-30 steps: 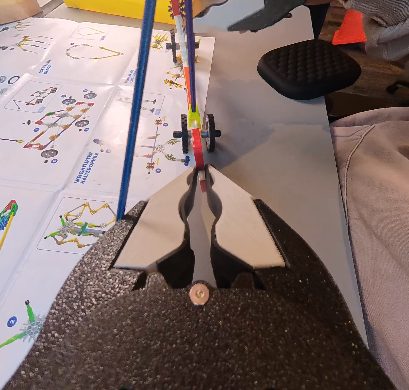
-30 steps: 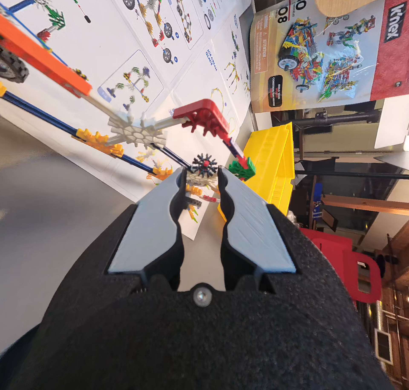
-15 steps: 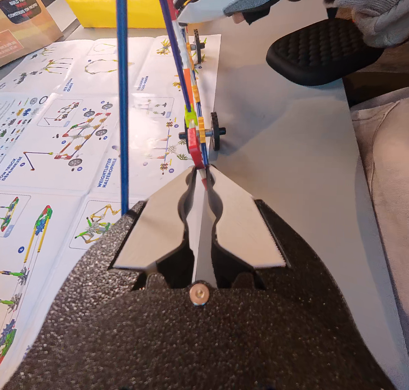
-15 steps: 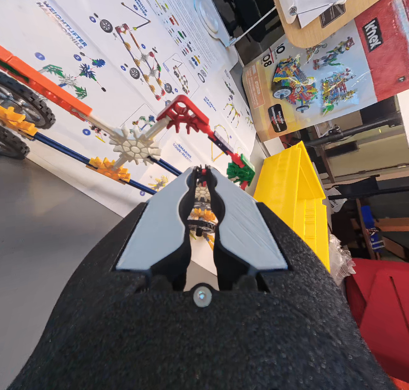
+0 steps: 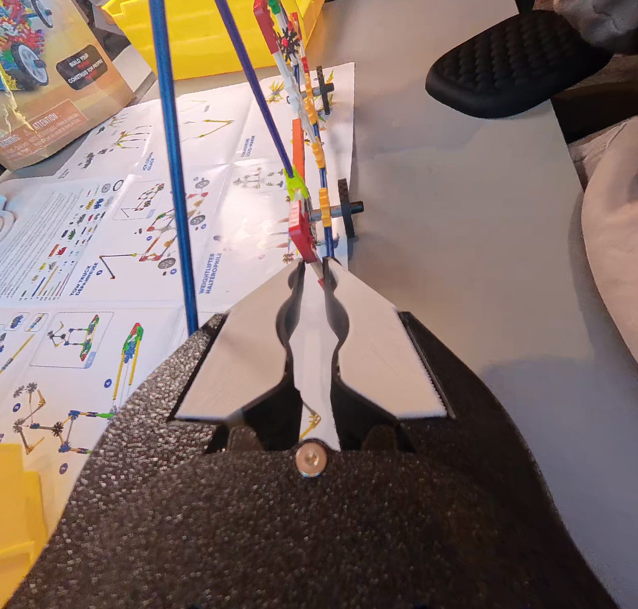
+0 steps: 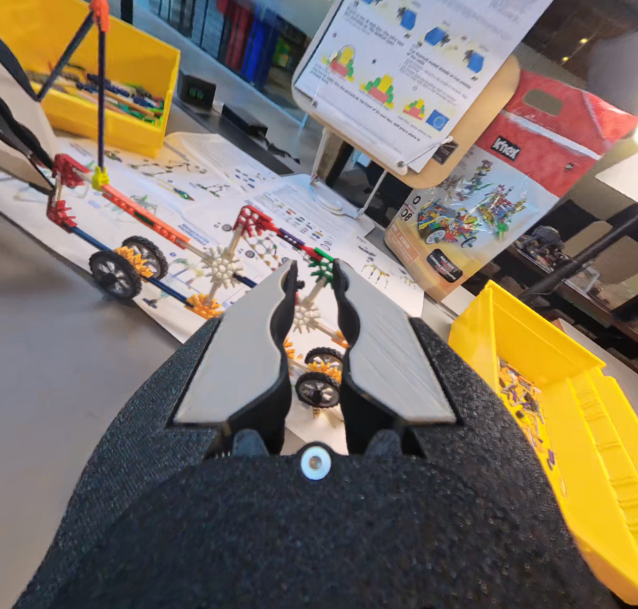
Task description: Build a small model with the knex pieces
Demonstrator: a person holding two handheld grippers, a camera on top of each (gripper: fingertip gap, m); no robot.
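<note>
Pinching the thin white rod below a red connector (image 5: 301, 230), the left gripper (image 5: 313, 264) is clenched on one end of the toy vehicle (image 5: 310, 164), which stands on the instruction sheet (image 5: 103, 233) near its table-side edge. Two blue rods (image 5: 169, 143) rise steeply past the fingers; a yellow bin (image 5: 214, 36) sits beyond the sheet.

From the right wrist, the right gripper (image 6: 312, 269) hovers released — jaws parted with a green connector (image 6: 321, 268) at the vehicle's other end seen between the tips, though contact cannot be told. A second yellow bin (image 6: 538, 361) lies to its right, a printed box (image 6: 483, 233) behind.
</note>
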